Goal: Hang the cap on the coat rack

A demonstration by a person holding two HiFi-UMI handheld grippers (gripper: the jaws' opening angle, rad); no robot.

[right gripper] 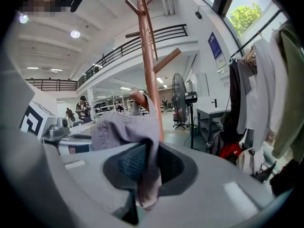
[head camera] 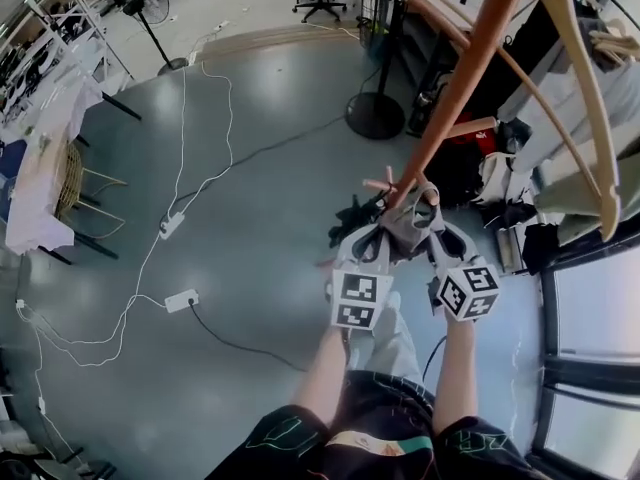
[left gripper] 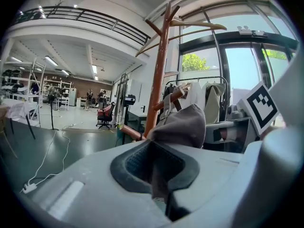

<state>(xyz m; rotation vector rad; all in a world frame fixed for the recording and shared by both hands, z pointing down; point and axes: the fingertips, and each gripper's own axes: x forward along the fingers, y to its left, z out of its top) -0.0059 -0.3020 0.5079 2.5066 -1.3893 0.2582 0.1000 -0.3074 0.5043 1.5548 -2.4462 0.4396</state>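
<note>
The grey cap (head camera: 405, 226) is stretched between my two grippers right at the wooden coat rack's pole (head camera: 462, 86). My left gripper (head camera: 372, 240) is shut on one edge of the cap (left gripper: 183, 125) and my right gripper (head camera: 436, 238) on the other edge (right gripper: 121, 127). In the left gripper view the fabric is pinched in the left gripper (left gripper: 159, 186), with the pole (left gripper: 159, 70) just behind the cap. In the right gripper view a fold hangs down through the right gripper (right gripper: 144, 189). A peg's rounded tip (right gripper: 137, 97) pokes out over the cap's top, and short pegs (head camera: 379, 184) flank the cap.
A rail of hanging clothes (right gripper: 266, 94) and a wooden hanger (head camera: 590, 98) are close on the right. A black round stand base (head camera: 375, 116) sits on the floor behind the rack. White cables and power strips (head camera: 181, 300) cross the grey floor; a table (head camera: 40, 158) stands far left.
</note>
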